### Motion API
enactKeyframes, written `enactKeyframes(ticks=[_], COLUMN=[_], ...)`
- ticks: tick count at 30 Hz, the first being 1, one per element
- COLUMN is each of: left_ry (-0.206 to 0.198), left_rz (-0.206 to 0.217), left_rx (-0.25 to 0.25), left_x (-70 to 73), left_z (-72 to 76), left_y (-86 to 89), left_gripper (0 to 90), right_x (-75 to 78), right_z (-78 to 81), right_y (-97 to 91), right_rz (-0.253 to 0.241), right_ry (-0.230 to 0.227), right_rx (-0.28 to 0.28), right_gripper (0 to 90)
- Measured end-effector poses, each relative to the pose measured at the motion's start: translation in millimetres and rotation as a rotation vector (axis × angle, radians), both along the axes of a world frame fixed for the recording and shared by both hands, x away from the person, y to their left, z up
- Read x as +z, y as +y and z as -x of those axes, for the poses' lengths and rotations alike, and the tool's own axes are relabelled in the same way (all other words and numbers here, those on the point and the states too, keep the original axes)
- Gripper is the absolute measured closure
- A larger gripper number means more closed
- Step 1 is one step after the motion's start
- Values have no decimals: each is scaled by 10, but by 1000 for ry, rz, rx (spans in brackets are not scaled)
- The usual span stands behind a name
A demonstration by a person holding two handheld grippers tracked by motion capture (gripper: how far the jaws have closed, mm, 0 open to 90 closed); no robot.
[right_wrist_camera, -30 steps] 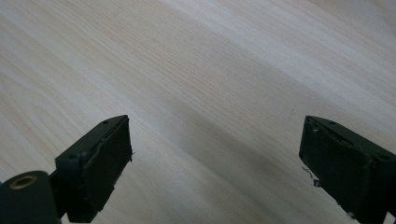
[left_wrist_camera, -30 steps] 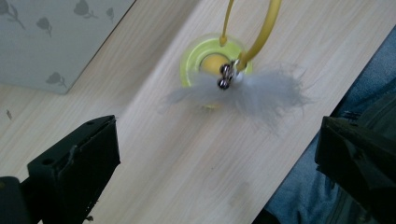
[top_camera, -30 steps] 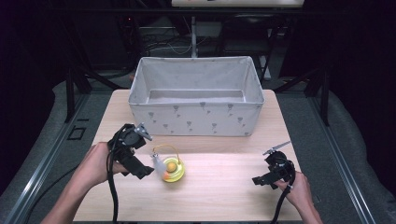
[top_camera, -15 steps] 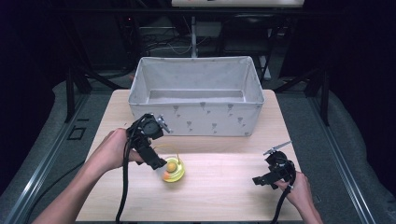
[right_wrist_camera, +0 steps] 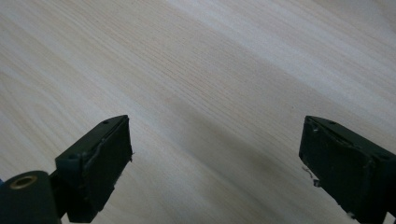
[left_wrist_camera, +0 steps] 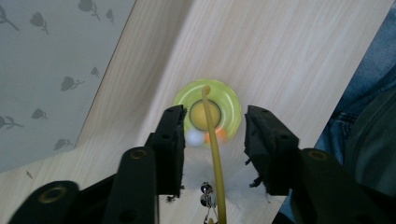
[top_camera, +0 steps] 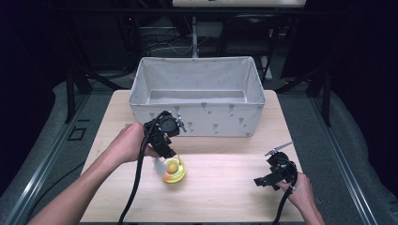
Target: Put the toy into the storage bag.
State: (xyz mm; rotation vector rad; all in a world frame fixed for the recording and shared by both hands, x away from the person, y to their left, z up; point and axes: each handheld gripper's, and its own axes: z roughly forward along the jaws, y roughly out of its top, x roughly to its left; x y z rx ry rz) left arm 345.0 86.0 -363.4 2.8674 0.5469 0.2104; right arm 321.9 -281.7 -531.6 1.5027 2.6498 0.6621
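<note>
Two grippers up. My left gripper [top_camera: 170,151] hangs jaws apart over the yellow-green toy [top_camera: 174,170] at desk [top_camera: 225,187] 7 o'clock, just before the fabric bin [top_camera: 197,115]. My right gripper [top_camera: 263,180] rests at 4 o'clock, spread wide, holding nothing.

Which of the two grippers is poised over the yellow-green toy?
The left gripper, near the fabric bin, with open jaws flanking the toy. The right gripper sits apart over bare table.
</note>
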Motion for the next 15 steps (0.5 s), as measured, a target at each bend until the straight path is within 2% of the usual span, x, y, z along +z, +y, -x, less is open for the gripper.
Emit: enactKeyframes(ticks=[1, 3, 4, 7, 10, 13, 15], left_ry=[3, -11, -11, -25, -45, -51, -49], left_rz=[2, 8, -4, 13, 6, 2, -7], left_rx=[0, 5, 3, 6, -2, -1, 0], left_x=[-12, -39, -47, -67, -75, -74, -66], left_z=[1, 0, -4, 5, 14, 8, -3], left_y=[-15, -24, -30, -42, -52, -52, -55], left_gripper=[667, 700, 732, 795, 864, 878, 880], right_x=[5, 2, 3, 6, 8, 9, 13], right_z=[-5, -3, -2, 5, 4, 1, 3], right_y=[-3, 4, 3, 4, 6, 6, 5], right_rz=[15, 2, 3, -7, 3, 19, 11], right_ry=[4, 3, 3, 2, -2, 0, 4], right_rx=[15, 9, 10, 7, 10, 8, 15], right_gripper=[87, 87, 87, 87, 87, 87, 87])
